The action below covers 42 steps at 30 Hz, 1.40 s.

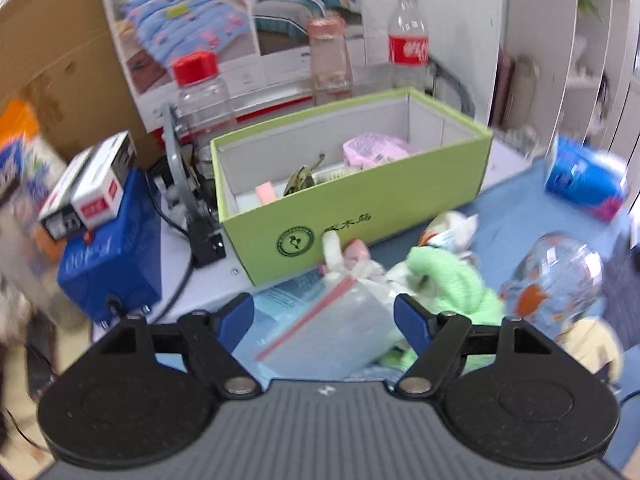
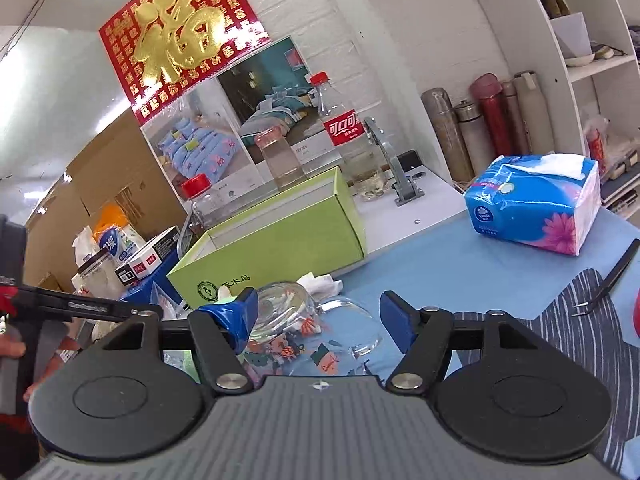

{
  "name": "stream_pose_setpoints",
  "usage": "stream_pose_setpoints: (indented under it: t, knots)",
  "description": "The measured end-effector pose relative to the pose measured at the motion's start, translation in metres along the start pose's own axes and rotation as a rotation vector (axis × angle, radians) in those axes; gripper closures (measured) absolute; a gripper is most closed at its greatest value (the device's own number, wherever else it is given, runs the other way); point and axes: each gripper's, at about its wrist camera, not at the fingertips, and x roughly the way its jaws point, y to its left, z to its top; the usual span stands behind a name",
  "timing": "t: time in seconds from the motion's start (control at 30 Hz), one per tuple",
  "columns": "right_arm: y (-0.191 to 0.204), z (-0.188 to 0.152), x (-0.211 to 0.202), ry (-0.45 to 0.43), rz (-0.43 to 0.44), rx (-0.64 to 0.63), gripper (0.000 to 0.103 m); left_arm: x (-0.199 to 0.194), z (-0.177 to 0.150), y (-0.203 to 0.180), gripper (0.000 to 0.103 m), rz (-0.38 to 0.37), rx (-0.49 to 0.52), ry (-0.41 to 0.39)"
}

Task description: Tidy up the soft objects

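Observation:
A green box point(image 1: 360, 204) stands open ahead in the left wrist view, holding a pink packet point(image 1: 374, 150), a pink eraser-like piece point(image 1: 266, 192) and a dark bundle point(image 1: 300, 182). In front of it lie a zip bag point(image 1: 332, 332), a green cloth point(image 1: 460, 284) and white soft pieces point(image 1: 344, 264). My left gripper point(image 1: 324, 316) is open over the zip bag, not gripping it. My right gripper point(image 2: 318, 316) is open above a clear patterned glass bowl point(image 2: 320, 328). The green box point(image 2: 276, 248) shows ahead-left in the right wrist view.
A tissue pack point(image 2: 536, 204) sits at right on the blue mat point(image 2: 440, 256). Bottles point(image 1: 408, 36) and a jar point(image 1: 200, 92) stand behind the box. A blue device point(image 1: 108, 256) with small cartons is at left. Tweezers point(image 2: 608, 280) lie right. Flasks point(image 2: 492, 120) line the shelf.

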Motion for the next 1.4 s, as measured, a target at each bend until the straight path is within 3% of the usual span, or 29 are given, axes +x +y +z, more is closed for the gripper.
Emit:
stream_pose_setpoints:
  t: [0.13, 0.23, 0.33, 0.43, 0.5, 0.57, 0.63, 0.77, 0.83, 0.93, 1.07, 1.17, 1.3, 1.4]
  knots:
    - [-0.007, 0.000, -0.001, -0.004, -0.011, 0.025, 0.049, 0.025, -0.001, 0.026, 0.027, 0.143, -0.016, 0.063]
    - [-0.011, 0.002, -0.003, -0.019, -0.020, 0.035, 0.048, 0.037, -0.018, 0.069, 0.027, 0.303, -0.125, 0.108]
    - [-0.011, 0.003, -0.001, -0.021, -0.015, 0.040, 0.048, 0.044, -0.038, 0.113, 0.027, 0.379, -0.271, 0.172]
    - [-0.009, 0.003, 0.004, -0.012, -0.003, 0.037, 0.048, 0.018, -0.045, 0.126, 0.027, 0.253, -0.314, 0.098]
    - [-0.007, 0.002, 0.008, -0.007, -0.001, 0.042, 0.047, 0.000, -0.035, 0.118, 0.027, 0.097, -0.308, 0.046]
    - [-0.004, 0.001, 0.013, 0.004, 0.007, 0.047, 0.047, -0.003, -0.021, 0.101, 0.025, -0.065, -0.262, 0.041]
    - [-0.001, 0.000, 0.016, 0.017, 0.017, 0.047, 0.047, 0.004, -0.010, 0.082, 0.024, -0.159, -0.195, 0.060]
    - [0.004, -0.001, 0.015, 0.031, 0.009, 0.017, 0.047, 0.045, -0.002, 0.058, 0.024, -0.135, -0.142, 0.173]
    - [0.001, 0.001, 0.013, 0.028, -0.005, 0.017, 0.046, 0.063, -0.006, 0.061, 0.024, -0.151, -0.184, 0.228]
    - [-0.004, 0.004, 0.010, 0.016, -0.027, 0.030, 0.046, 0.071, -0.013, 0.082, 0.024, -0.197, -0.275, 0.232]
    - [-0.010, 0.006, 0.009, 0.001, -0.029, 0.059, 0.046, 0.071, -0.034, 0.108, 0.024, -0.019, -0.303, 0.247]
    - [-0.009, 0.004, 0.010, 0.005, -0.017, 0.063, 0.046, 0.072, -0.061, 0.139, 0.024, 0.102, -0.393, 0.289]
    - [-0.003, 0.001, 0.013, 0.021, 0.000, 0.051, 0.046, 0.048, -0.087, 0.168, 0.024, 0.007, -0.536, 0.239]
    - [0.002, 0.002, 0.011, 0.024, 0.011, 0.030, 0.046, 0.024, -0.090, 0.173, 0.024, -0.022, -0.456, 0.193]
